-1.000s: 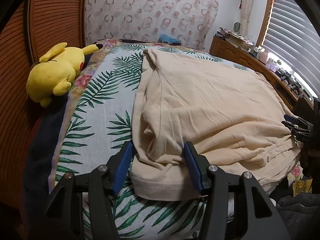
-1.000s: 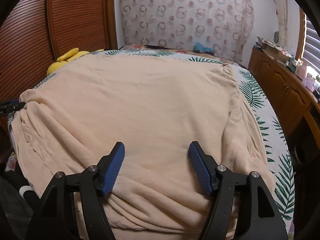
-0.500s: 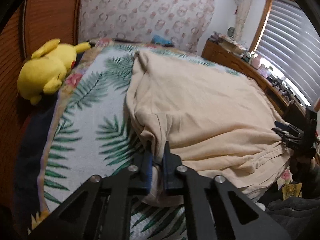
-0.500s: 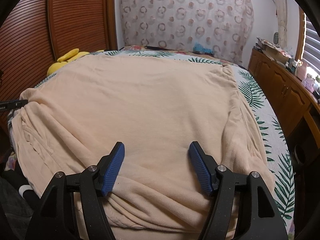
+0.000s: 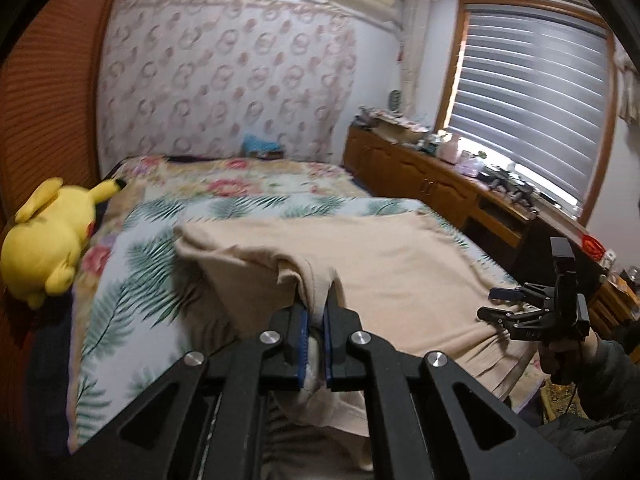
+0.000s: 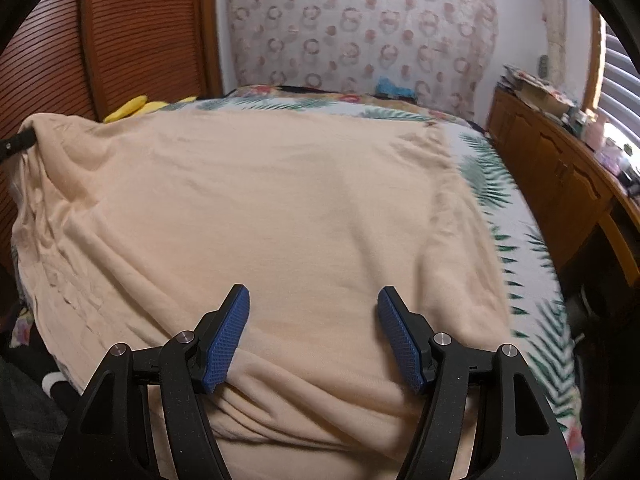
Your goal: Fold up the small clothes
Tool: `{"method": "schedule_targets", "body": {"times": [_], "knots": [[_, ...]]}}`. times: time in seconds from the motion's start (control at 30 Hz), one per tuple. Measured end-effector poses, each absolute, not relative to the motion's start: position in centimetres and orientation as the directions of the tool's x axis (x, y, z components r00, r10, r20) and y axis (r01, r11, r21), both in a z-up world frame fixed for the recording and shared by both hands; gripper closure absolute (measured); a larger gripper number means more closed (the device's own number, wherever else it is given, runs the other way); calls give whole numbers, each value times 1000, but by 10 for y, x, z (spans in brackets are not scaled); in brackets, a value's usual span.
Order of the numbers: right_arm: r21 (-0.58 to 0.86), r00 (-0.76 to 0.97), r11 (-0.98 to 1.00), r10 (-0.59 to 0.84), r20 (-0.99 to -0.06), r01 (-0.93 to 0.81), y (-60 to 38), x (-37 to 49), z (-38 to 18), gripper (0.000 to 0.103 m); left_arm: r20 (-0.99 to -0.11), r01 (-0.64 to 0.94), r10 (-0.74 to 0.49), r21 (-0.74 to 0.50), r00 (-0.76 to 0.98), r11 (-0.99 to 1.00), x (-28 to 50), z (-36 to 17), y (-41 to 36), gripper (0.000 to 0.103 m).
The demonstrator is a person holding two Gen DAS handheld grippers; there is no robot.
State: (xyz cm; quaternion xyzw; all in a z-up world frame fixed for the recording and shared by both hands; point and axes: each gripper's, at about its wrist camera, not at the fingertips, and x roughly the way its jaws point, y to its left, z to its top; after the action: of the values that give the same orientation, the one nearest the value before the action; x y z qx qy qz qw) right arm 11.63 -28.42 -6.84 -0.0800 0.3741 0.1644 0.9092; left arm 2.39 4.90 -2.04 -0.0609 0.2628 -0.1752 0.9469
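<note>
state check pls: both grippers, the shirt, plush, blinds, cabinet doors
left gripper: jaws shut on the beige shirt's near-left edge, lifting it off the bed.
right gripper: jaws open, over the shirt's near hem, gripping nothing.
beige shirt: spread on the bed, wrinkled, left edge raised, not folded over yet.
Pikachu plush: lying at the bed's left edge, untouched.
window blinds: lowered, slats let light through.
cabinet doors: closed.

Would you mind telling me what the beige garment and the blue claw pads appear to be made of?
The beige garment looks like soft matte knit, probably cotton jersey: it drapes in loose wrinkles. The right claw pads look like textured rubber or plastic with a fine grid pattern. The left claw pinches a limp fold.
</note>
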Motion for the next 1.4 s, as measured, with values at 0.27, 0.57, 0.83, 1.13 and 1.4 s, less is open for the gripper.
{"method": "schedule_targets", "body": {"times": [0.27, 0.57, 0.83, 1.13, 1.4], "knots": [[6, 704, 946, 246, -666, -325, -318, 101, -38, 35, -440, 434, -464, -173, 769, 884, 45, 12, -5, 101], [28, 736, 957, 240, -633, -288, -341, 86, -22, 35, -441, 568, -558, -125, 703, 814, 65, 36, -77, 101], [7, 758, 966, 207, -618, -259, -356, 73, -12, 35, -445, 661, -627, -98, 640, 744, 70, 56, -130, 101], [26, 768, 969, 211, -604, -245, -366, 66, -6, 35, -539, 663, -605, -110, 586, 740, 81, 30, -153, 66], [45, 749, 962, 239, -618, -269, -358, 80, -14, 35, -524, 588, -545, -102, 654, 803, 74, 25, -118, 46]]}}
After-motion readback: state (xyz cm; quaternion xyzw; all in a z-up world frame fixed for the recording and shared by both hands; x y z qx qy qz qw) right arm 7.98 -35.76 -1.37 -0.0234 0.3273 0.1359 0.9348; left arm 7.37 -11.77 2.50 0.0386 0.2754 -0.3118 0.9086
